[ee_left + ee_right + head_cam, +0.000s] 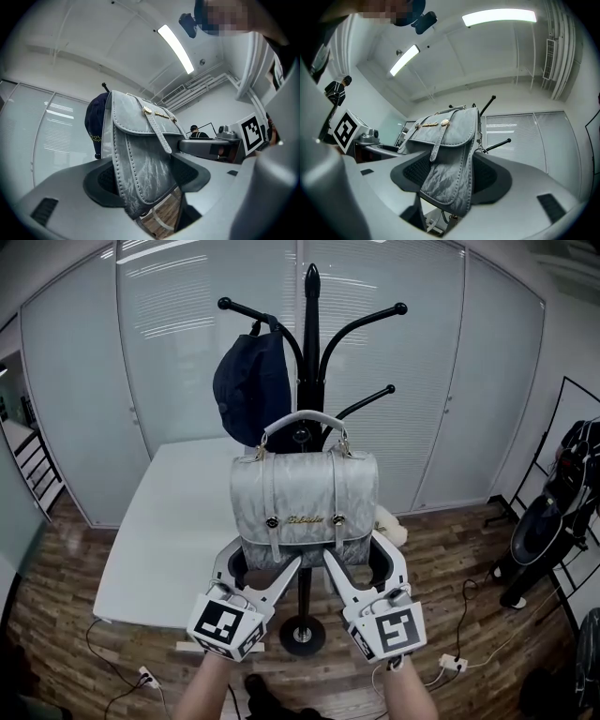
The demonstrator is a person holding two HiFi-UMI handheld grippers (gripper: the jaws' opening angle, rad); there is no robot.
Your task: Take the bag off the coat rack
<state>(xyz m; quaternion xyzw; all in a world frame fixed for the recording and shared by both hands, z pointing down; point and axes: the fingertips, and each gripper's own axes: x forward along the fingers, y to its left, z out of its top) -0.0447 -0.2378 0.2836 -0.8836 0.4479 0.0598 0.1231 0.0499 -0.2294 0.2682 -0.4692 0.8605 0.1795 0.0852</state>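
Note:
A silver-grey handbag (305, 502) hangs in front of the black coat rack (311, 324), its handle (305, 415) arching up against the pole. A dark blue cap (251, 390) hangs on a left hook behind it. My left gripper (251, 568) is shut on the bag's lower left corner, my right gripper (361, 563) on its lower right corner. In the left gripper view the bag (140, 159) fills the gap of the left gripper (143, 183), touching both pads. The right gripper view shows the same: the bag (450, 164) is pressed within the right gripper (452, 178).
A white table (178, 540) stands behind the rack, in front of glass partition walls. The rack's round base (302, 634) sits on the wooden floor between my forearms. Cables and a power strip (452, 664) lie on the floor. Black equipment (553, 512) stands at the right.

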